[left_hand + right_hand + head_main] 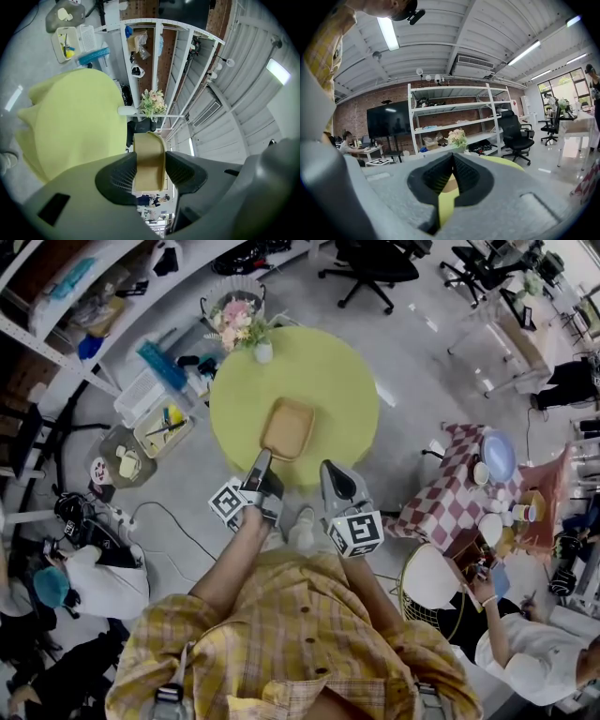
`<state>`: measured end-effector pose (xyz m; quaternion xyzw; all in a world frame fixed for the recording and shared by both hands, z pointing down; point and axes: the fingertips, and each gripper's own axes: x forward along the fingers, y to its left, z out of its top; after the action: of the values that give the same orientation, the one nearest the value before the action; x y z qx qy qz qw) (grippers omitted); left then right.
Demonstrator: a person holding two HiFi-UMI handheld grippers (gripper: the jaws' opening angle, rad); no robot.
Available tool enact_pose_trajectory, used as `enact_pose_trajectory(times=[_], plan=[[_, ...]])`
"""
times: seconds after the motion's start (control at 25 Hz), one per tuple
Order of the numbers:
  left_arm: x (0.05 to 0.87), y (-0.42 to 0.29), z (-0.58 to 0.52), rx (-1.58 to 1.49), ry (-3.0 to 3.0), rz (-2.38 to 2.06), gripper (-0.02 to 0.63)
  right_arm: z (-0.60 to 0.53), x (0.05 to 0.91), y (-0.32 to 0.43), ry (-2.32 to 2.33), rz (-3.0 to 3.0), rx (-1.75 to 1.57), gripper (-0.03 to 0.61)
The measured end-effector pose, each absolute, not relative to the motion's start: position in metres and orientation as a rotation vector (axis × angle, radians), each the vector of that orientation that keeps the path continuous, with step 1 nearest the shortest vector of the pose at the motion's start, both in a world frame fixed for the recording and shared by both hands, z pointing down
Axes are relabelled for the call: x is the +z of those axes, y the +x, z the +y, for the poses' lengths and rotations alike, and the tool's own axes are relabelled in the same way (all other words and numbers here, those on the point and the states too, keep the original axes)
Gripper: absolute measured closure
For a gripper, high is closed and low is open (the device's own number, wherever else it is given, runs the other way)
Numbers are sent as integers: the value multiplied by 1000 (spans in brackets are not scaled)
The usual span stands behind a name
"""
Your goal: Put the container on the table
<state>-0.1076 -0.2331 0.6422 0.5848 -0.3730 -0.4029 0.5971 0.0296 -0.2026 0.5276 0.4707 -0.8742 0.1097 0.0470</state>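
No text or number is legible. At six o'clock, white plastic cubes (228,502) on the left gripper (262,461) and right gripper (330,471) show only black squares.

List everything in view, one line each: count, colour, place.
table: one, yellow-green, round, centre of the head view.
container: one, tan, over the table's near side, held by one wall.
flowers in a vase: one bunch, pink and white, table's far edge.
checkered table: one, red and white, right of the round one.
plate: one, blue, on the checkered table.
office chairs: two, black, far floor.
bins: two, clear, floor left of the table.
left gripper: one, grey, shut on the container.
right gripper: one, grey, jaws together, empty.
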Motion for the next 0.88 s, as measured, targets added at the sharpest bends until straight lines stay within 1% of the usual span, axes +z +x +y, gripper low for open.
enact_pose_trajectory(times=[0.48, 0.88], plan=[[693, -101, -247, -888, 1308, -895, 419, -206, 534, 31, 1426, -2655, 348, 580], [710, -98, -257, -886, 1286, -904, 419, -213, 539, 30, 1414, -2659, 363, 580]])
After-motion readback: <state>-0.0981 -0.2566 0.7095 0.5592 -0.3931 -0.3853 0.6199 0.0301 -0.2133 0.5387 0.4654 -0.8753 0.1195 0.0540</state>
